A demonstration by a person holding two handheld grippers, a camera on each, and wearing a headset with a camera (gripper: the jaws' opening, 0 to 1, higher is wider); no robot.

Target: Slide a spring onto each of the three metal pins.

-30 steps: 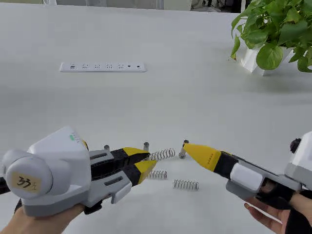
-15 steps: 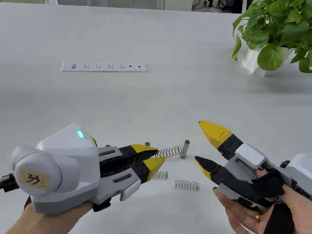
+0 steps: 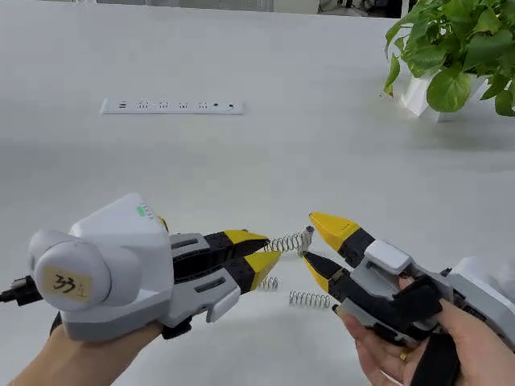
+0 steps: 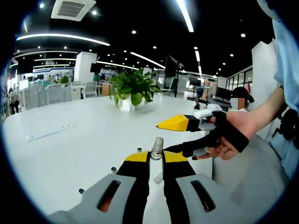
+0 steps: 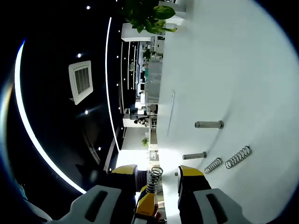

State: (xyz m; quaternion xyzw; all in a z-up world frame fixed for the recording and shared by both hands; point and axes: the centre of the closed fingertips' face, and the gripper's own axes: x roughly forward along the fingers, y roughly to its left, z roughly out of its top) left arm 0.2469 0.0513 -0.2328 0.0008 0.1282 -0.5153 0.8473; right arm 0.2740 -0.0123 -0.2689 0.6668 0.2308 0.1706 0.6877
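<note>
My left gripper point(image 3: 269, 248) is shut on one end of a spring point(image 3: 287, 240), which sticks out to the right. The spring's free end reaches the top of a short metal pin point(image 3: 306, 235). My right gripper point(image 3: 310, 238) is open, its yellow-tipped jaws above and below that pin and spring end. In the left gripper view the spring point(image 4: 158, 148) rises from the shut left gripper point(image 4: 156, 159). The right gripper view shows the spring point(image 5: 153, 177) end-on in the right gripper point(image 5: 156, 170), and two more pins point(image 5: 209, 124) point(image 5: 195, 155) standing on the table.
Two loose springs point(image 3: 268, 283) point(image 3: 310, 299) lie on the white table point(image 3: 265, 161) just below the grippers. A white power strip point(image 3: 171, 106) lies at the back left. A potted plant point(image 3: 451, 56) stands at the back right.
The right gripper was shut at the pin, pulled back and opened, and now has come left with its jaws around the pin. The left gripper raised the spring slightly.
</note>
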